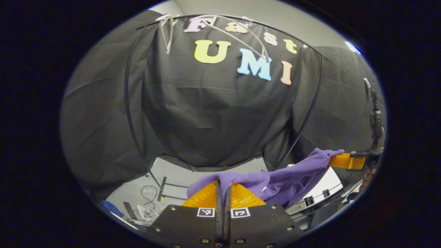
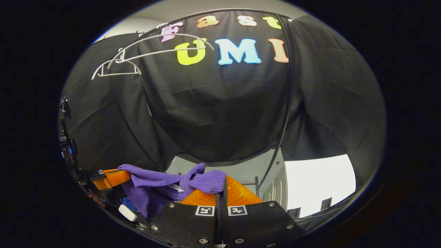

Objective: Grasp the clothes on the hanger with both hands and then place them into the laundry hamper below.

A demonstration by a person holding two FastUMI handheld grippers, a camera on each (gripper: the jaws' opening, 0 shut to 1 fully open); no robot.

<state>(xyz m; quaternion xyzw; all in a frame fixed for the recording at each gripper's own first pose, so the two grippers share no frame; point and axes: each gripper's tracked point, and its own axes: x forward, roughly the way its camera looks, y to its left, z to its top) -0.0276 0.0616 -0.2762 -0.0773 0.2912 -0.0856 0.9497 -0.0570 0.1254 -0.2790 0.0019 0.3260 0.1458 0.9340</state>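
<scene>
Between our two grippers hangs the purple sweater (image 1: 275, 182), off the hangers (image 2: 151, 51) at eleven o'clock. Left gripper (image 1: 223, 187) and right gripper (image 2: 220, 187) each clamp its fabric. Next, we judge, comes lowering it into the hamper.

Recording booth — black cloth wall (image 1: 213, 113), bare hangers (image 2: 151, 51).

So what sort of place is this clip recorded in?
Probably a staged recording booth, not a real laundry room: black cloth wall all round, bare white hangers on a thin black rail, and a purple knit garment held between the left gripper and right gripper.
</scene>
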